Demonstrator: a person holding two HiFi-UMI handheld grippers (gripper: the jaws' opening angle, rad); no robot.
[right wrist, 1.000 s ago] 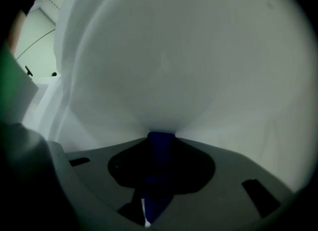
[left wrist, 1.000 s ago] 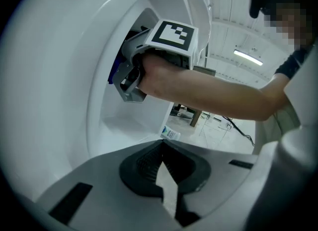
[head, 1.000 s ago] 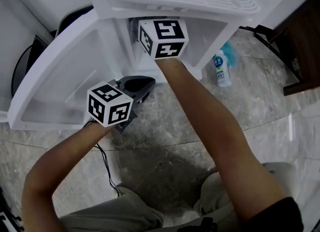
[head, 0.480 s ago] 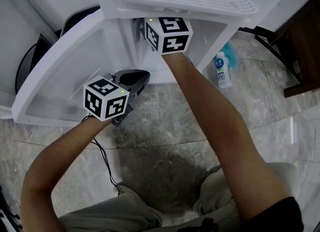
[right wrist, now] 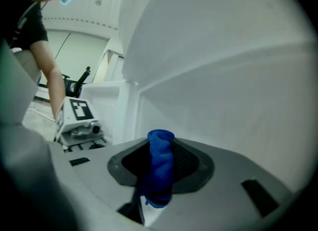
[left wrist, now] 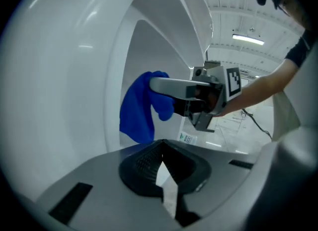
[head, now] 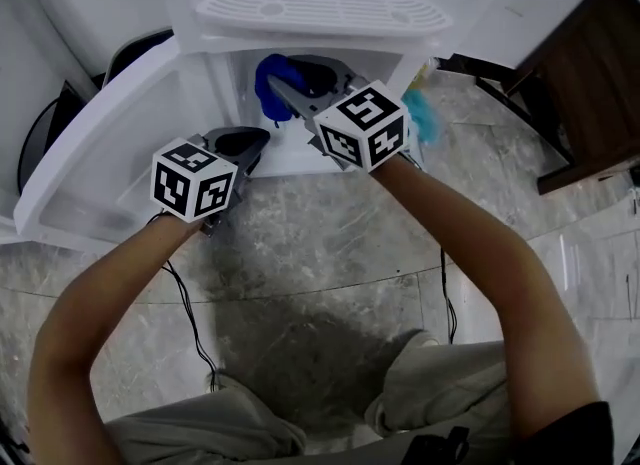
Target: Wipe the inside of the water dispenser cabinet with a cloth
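Observation:
The white water dispenser's cabinet opening (head: pixel 300 83) sits under the drip tray (head: pixel 320 8), with its door (head: pixel 100 153) swung open to the left. My right gripper (head: pixel 290 93) is at the mouth of the cabinet, shut on a bunched blue cloth (head: pixel 272 85). The cloth (right wrist: pixel 160 168) stands up between the jaws against the white inner wall (right wrist: pixel 223 86). My left gripper (head: pixel 238 145) is shut beside the door's inner edge, and nothing shows between its jaws (left wrist: pixel 161 168). From there the blue cloth (left wrist: pixel 139 111) hangs off the right gripper's fingers (left wrist: pixel 171 87).
A teal brush-like thing (head: pixel 425 118) lies on the marble floor right of the dispenser. A dark wooden cabinet (head: pixel 585 73) stands at the far right and a black round object (head: pixel 40 133) at the far left. A thin cable (head: pixel 190 323) trails over the floor by my legs.
The right gripper has drawn back out of the cabinet, so the blue cloth now shows at the opening. The left gripper has shifted slightly up and left along the door.

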